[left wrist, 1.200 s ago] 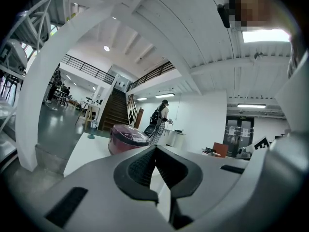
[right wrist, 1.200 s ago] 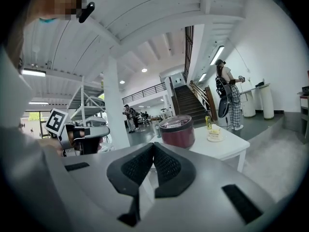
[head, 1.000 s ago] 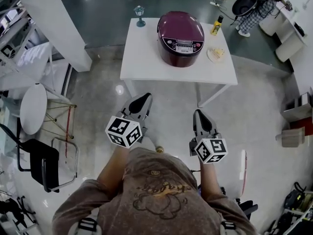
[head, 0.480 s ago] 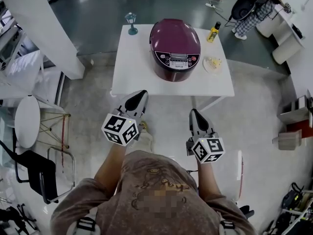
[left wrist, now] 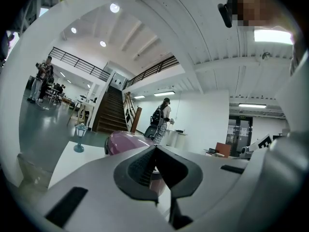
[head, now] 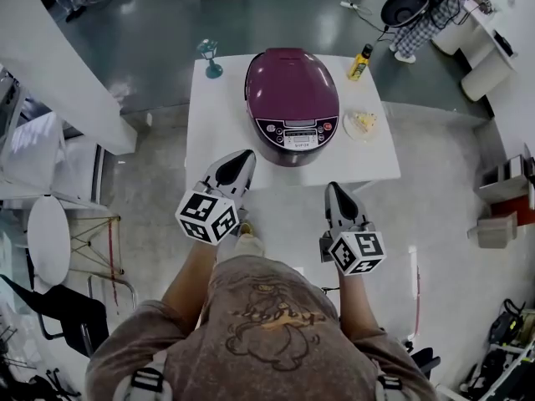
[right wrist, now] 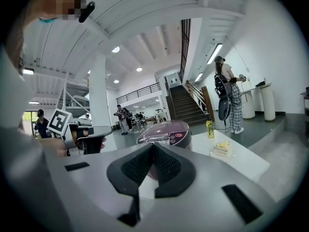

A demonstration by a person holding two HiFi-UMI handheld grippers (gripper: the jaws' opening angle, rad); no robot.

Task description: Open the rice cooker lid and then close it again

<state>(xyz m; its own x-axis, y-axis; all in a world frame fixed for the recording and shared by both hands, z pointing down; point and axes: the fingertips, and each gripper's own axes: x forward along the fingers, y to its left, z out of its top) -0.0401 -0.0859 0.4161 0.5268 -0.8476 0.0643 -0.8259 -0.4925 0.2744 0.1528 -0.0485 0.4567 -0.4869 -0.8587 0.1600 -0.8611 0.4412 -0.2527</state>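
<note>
A maroon rice cooker stands on a white table with its lid down and its control panel facing me. My left gripper is shut and empty, its tip over the table's front edge, just short of the cooker's lower left side. My right gripper is also shut and empty, just in front of the table edge and below the cooker's right side. The left gripper view shows the shut jaws with the cooker behind them. The right gripper view shows shut jaws and the cooker ahead.
On the table stand a small teal lantern at the back left, a yellow bottle at the back right and a plate of food right of the cooker. A white pillar and chairs are at the left.
The table and cooker have come nearer as the person walked forward. Both grippers, still shut, have gone from well short of the table to its front edge.
</note>
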